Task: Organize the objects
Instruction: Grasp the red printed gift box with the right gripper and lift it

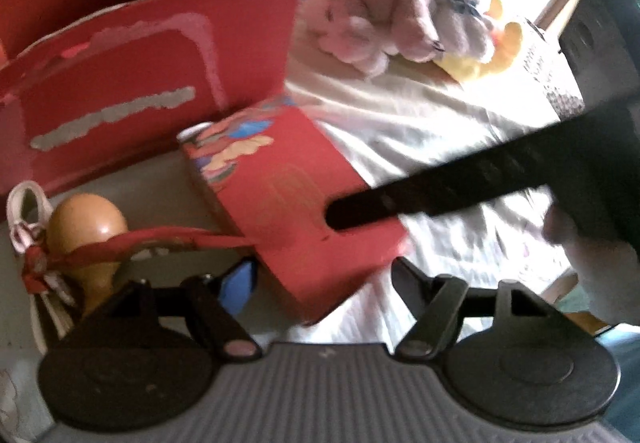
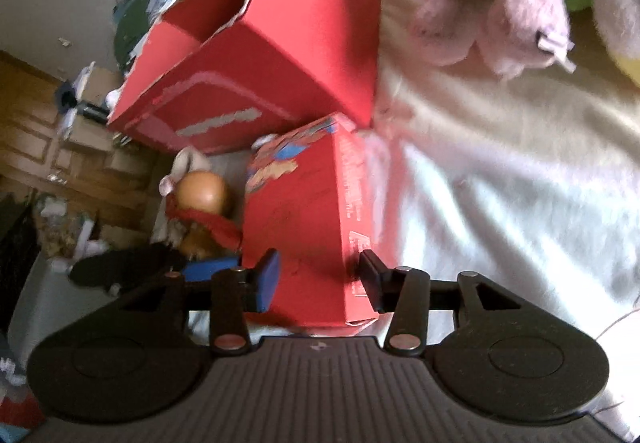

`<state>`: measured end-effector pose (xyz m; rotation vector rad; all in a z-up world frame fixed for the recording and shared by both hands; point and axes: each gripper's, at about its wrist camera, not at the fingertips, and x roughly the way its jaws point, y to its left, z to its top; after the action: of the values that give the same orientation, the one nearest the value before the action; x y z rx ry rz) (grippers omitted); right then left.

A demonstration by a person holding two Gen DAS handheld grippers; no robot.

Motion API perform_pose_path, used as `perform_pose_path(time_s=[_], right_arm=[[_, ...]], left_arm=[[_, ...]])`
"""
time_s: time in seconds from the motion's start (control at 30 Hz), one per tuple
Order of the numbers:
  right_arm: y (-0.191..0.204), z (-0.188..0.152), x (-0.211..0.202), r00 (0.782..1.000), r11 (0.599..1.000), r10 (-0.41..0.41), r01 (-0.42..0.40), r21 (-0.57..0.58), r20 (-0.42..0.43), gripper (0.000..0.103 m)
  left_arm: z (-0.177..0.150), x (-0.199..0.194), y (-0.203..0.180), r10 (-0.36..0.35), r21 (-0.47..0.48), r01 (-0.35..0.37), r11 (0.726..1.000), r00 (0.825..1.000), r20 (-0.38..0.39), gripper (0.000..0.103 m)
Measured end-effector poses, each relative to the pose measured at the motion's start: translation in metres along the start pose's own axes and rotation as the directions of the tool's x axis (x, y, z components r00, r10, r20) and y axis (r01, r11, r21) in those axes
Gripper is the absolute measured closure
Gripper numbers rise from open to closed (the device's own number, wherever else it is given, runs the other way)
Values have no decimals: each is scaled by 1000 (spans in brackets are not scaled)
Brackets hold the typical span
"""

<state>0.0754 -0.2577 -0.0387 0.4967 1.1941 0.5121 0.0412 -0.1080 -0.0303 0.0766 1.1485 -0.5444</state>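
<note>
On a bed spread with a pale sheet point(image 1: 420, 115), the right gripper point(image 2: 320, 279) clamps a small red carton point(image 2: 304, 227) by its near end, one blue-padded finger on the left face and a black finger on the right edge, the jaws closed partway to the carton's width. Seen from the left wrist camera, that same carton point(image 1: 296, 203) lies tilted across the middle of the frame with a black finger of the right gripper point(image 1: 360, 211) laid over its top face. The left gripper point(image 1: 320, 279) hangs just short of the carton, its jaws spread wide and holding nothing, the carton's near corner reaching into the gap between them. Just left of the carton stands a wooden gourd-shaped ornament point(image 1: 86, 227) bound with a red ribbon point(image 1: 132, 239), beside a loop of white cord point(image 1: 28, 211). Behind both rises a large open red box point(image 1: 160, 83), its front face scarred with torn grey strips; whether the carton touches it cannot be told through the blur. Farther back on the sheet lie a pink plush toy point(image 1: 372, 15), a pale lilac plush toy point(image 1: 460, 3) pressed against it, and something yellow point(image 1: 500, 39) at their far side.
</note>
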Motion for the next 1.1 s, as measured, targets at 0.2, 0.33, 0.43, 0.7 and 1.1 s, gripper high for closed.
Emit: perform_pose_path(time_s=[0.2, 0.33, 0.43, 0.7, 1.1], right_arm=[[0, 8, 0, 998, 1000, 2, -3, 15, 69, 54], [-1, 15, 12, 998, 1000, -12, 11, 25, 58, 49], [1, 13, 14, 998, 1000, -24, 23, 19, 64, 48], [-4, -1, 1, 998, 998, -51, 50, 31, 48, 55], [7, -33, -54, 966, 986, -159, 144, 88, 201, 60]], left_arm=[[8, 0, 9, 8, -54, -7, 999, 1000, 12, 26], [14, 7, 5, 8, -54, -7, 998, 1000, 6, 23], [16, 8, 5, 11, -61, -11, 998, 1000, 8, 23], [18, 8, -6, -13, -23, 13, 1000, 1000, 1, 23], [37, -12, -50, -86, 194, 73, 978, 995, 60, 23]])
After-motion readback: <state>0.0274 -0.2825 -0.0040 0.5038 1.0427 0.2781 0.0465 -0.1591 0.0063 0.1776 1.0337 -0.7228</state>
